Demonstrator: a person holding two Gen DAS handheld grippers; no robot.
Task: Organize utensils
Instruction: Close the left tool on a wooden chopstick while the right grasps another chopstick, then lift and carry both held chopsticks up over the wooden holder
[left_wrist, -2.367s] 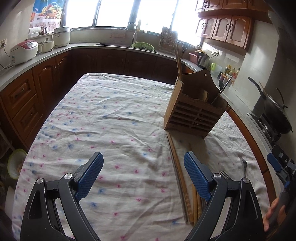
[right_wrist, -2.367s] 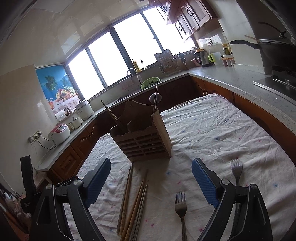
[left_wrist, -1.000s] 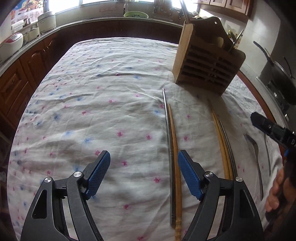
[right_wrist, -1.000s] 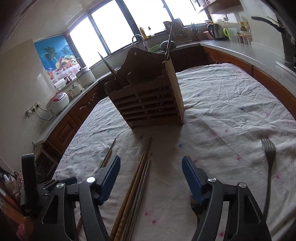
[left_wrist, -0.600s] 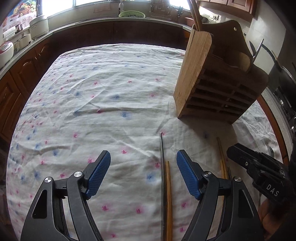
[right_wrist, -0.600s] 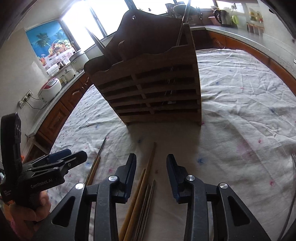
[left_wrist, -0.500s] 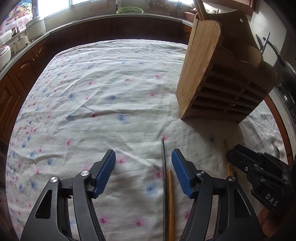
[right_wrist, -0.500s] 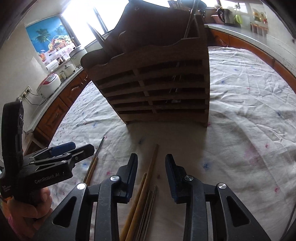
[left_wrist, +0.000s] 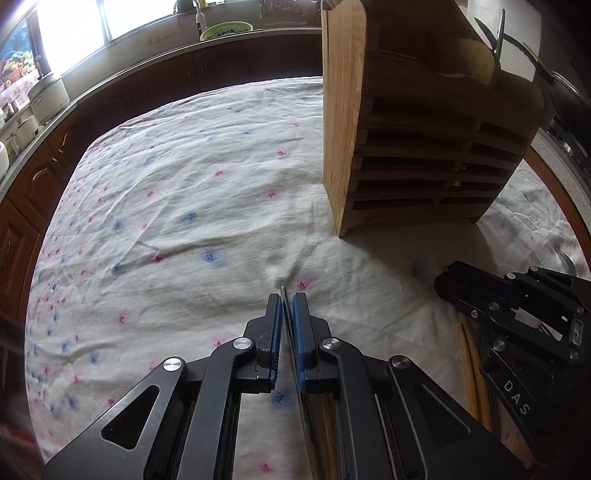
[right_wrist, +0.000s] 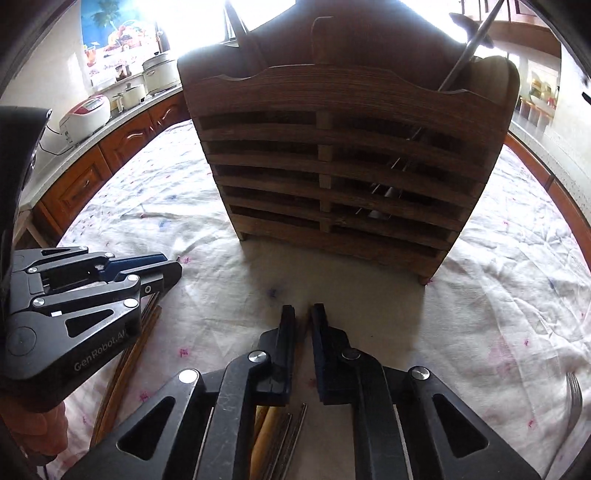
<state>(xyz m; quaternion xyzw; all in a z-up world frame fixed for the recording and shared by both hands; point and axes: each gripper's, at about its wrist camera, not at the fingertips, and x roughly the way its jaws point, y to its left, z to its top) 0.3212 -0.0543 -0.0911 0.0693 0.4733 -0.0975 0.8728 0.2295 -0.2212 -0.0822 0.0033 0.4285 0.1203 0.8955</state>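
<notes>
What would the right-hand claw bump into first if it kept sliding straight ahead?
Most likely the wooden utensil holder, which stands squarely ahead of the right gripper; only bare tablecloth shows between them, though depth is hard to judge.

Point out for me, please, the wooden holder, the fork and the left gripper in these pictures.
Holder (right_wrist: 332, 173), right wrist view: middle of its slatted front.
Fork (right_wrist: 573, 397), right wrist view: its tines, by the right edge.
Left gripper (left_wrist: 287, 301), left wrist view: midway between the fingertips, closed on a thin metal chopstick (left_wrist: 283, 295).
</notes>
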